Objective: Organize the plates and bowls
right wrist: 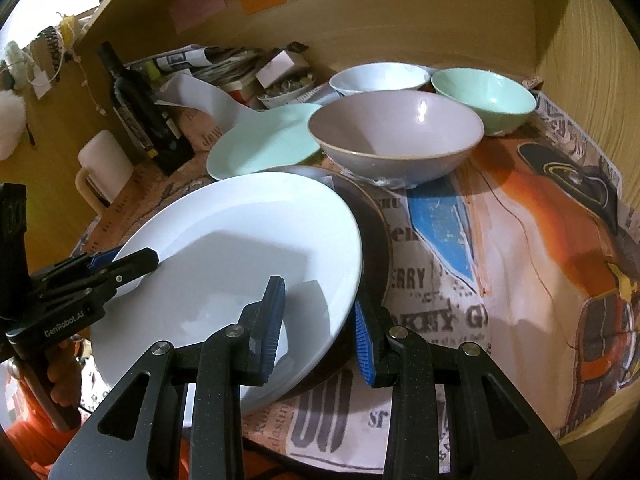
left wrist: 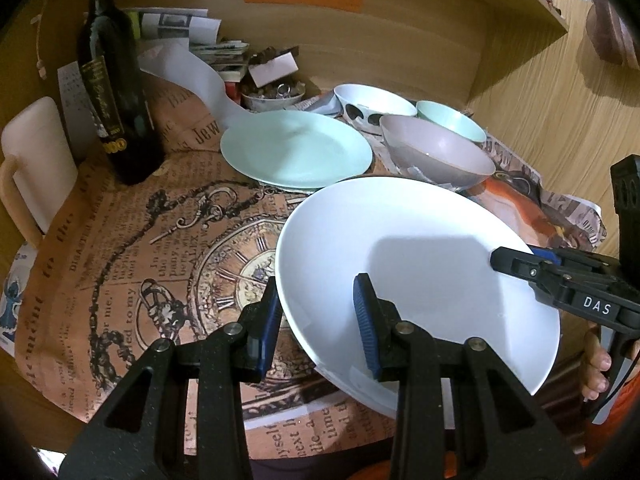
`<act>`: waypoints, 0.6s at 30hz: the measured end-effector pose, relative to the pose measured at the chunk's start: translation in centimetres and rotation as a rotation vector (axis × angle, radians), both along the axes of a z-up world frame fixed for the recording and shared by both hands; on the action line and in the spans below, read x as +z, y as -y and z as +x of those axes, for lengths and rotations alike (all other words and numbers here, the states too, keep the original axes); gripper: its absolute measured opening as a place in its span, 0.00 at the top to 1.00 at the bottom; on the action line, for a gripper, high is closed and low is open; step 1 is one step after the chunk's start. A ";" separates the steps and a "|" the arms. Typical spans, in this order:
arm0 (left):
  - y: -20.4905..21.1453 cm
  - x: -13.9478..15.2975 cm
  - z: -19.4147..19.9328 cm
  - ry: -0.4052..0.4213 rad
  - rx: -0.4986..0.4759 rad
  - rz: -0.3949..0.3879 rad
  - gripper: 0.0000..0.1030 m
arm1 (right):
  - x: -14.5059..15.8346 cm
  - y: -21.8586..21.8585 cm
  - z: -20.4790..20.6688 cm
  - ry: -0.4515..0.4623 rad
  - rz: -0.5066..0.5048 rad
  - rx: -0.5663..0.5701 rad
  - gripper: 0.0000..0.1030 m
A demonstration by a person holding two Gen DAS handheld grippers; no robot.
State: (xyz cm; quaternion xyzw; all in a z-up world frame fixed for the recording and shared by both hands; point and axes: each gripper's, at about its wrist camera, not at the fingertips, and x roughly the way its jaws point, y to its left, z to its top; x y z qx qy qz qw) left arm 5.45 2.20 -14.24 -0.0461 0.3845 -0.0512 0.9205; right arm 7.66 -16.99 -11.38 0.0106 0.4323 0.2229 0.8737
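White plate [left wrist: 416, 264]: held just above the counter [left wrist: 120, 264] between two hand-held grippers, tilted, its far edge toward the 12 o'clock side where the other dishes wait. In the right wrist view a dark plate [right wrist: 378, 240] shows underneath it at about 3 o'clock.

Left hand-held gripper [left wrist: 316, 320]: clamped on the plate's rim at its 8 o'clock edge, one blue pad under the rim and one on the upper face.

Right hand-held gripper [right wrist: 320, 320]: clamped on the opposite rim, at about 4 o'clock, one pad on the inside face and one outside below.

Mint plate [left wrist: 296, 148]: flat on the counter at 11 o'clock of the white plate, near it but apart.

Bowls: a grey bowl [right wrist: 396, 140] stands at 12 o'clock, with a spotted white bowl [left wrist: 374, 106] and a mint bowl [right wrist: 484, 96] behind it.

How it will handle: my guess is glazed ceramic, so stiff, fairly heavy, slick under the pads and quick to chip if it knocks the grey bowl or drops.

Where to hold: the rim at two opposite points, as now, looks right; it keeps the plate from swinging.

Bottle [left wrist: 116, 92]: dark glass, upright at 10 o'clock, well clear.
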 end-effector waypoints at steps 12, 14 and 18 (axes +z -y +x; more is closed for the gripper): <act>-0.1 -1.3 1.9 -0.018 -0.012 0.014 0.65 | -0.6 0.0 1.1 -0.025 -0.009 0.003 0.72; -0.3 -1.6 2.2 -0.030 -0.020 0.004 0.65 | -0.6 0.1 1.3 -0.032 -0.004 0.009 0.72; -0.2 -1.6 2.6 -0.033 -0.033 0.006 0.65 | -0.5 0.3 1.7 -0.052 0.003 0.011 0.72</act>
